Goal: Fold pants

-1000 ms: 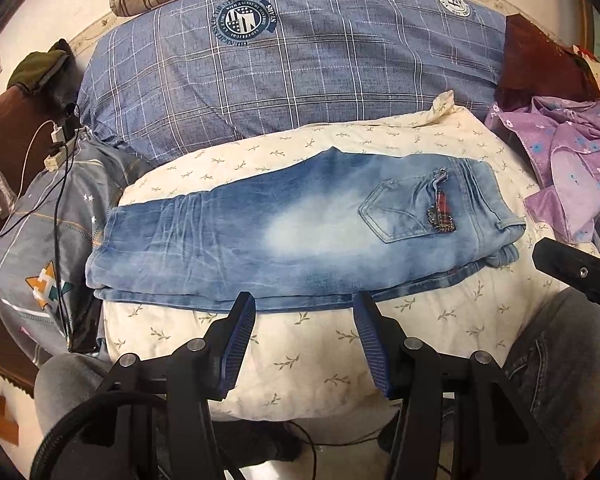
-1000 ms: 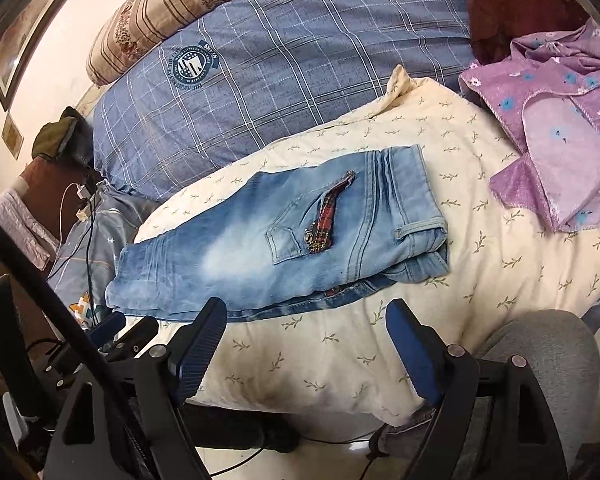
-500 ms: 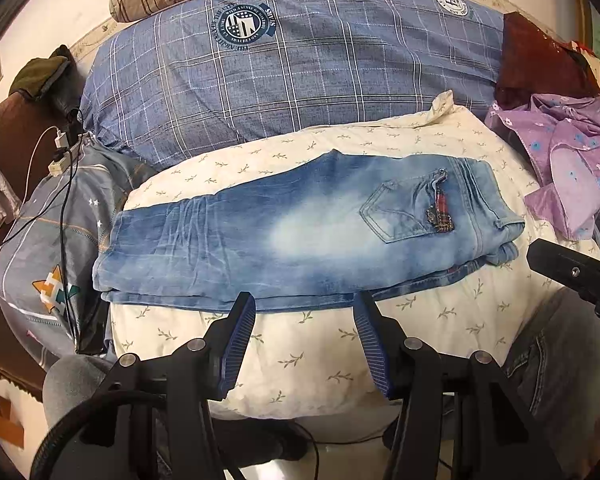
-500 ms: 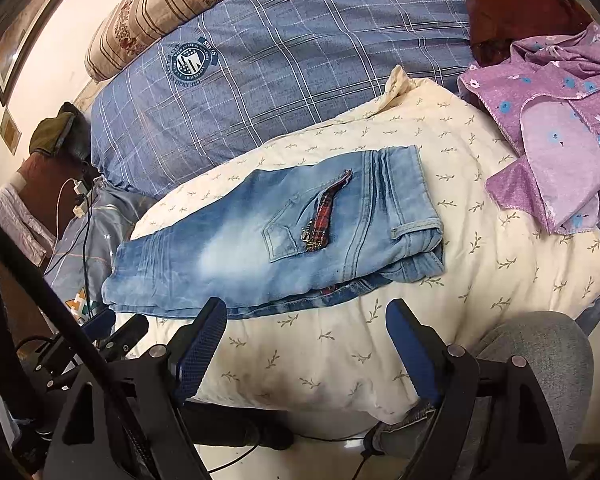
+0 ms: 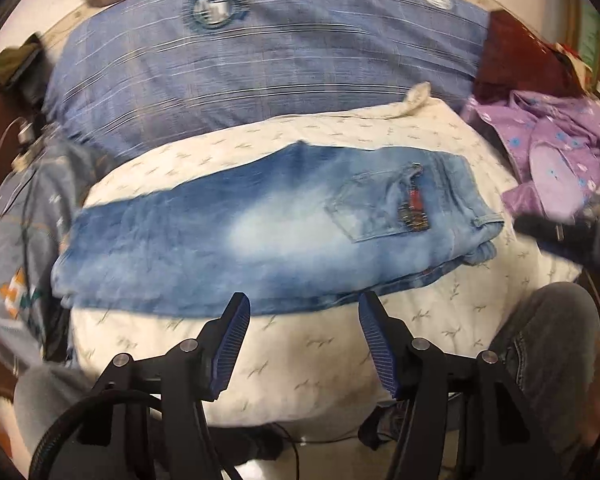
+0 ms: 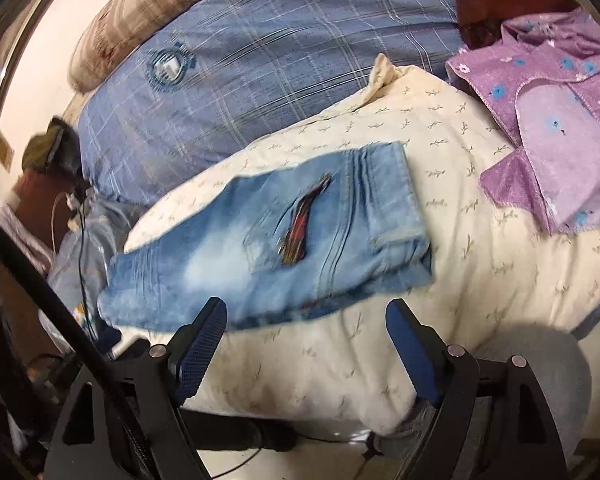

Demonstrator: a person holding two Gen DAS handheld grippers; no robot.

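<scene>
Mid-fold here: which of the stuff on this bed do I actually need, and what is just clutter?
For the job:
- jeans, lying leg over leg on the cream quilt
- left tongs, open
- right tongs, open

Just lying about:
- purple floral garment
- blue plaid duvet
- striped pillow

Faded blue jeans [image 5: 268, 240], folded lengthwise, legs stacked, lying flat; back pocket w/ plaid trim facing up, waistband to the right.
</scene>
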